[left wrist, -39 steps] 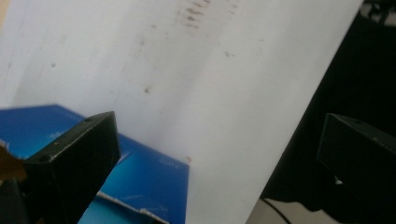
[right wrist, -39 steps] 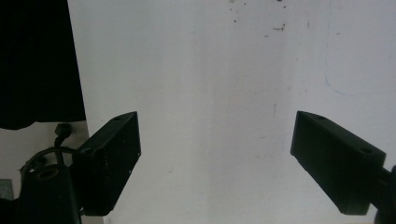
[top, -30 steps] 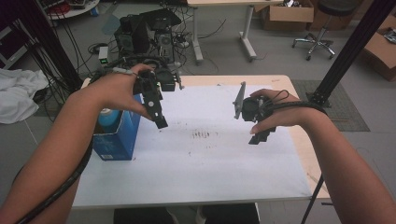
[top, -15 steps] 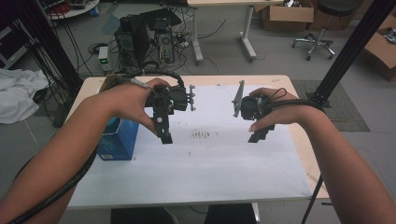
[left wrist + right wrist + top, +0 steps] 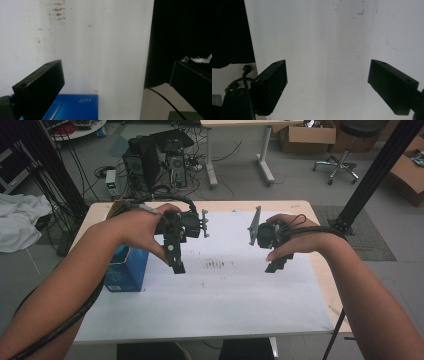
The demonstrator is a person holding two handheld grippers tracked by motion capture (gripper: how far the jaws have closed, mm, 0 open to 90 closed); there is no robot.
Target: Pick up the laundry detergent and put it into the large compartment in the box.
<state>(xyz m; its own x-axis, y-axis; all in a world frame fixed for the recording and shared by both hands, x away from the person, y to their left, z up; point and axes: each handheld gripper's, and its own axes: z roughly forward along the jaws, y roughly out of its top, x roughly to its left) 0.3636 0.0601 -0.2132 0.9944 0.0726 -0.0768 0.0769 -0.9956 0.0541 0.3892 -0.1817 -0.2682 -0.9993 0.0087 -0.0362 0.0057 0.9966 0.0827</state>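
Note:
My left gripper (image 5: 176,265) hangs over the left half of the white sheet (image 5: 215,295), held in a hand, jaws pointing down. In the left gripper view, the left gripper (image 5: 116,70) is open with nothing between its jaws. A blue box (image 5: 122,270) stands upright at the sheet's left edge, under the left forearm. It also lies low in frame as a blue box (image 5: 75,107) in the left gripper view. My right gripper (image 5: 274,265) hovers over the sheet's right half. The right gripper (image 5: 327,65) is open above bare white sheet (image 5: 324,37).
Brown smudges (image 5: 217,265) mark the sheet's middle. The wooden table (image 5: 320,265) has a narrow bare strip on its right side. A black pole (image 5: 370,180) rises at the right corner. Computer towers (image 5: 150,162) and cables lie on the floor behind; a white cloth (image 5: 20,220) is at far left.
The left gripper has moved right, away from above the blue box toward the sheet's middle. The right gripper has hardly shifted.

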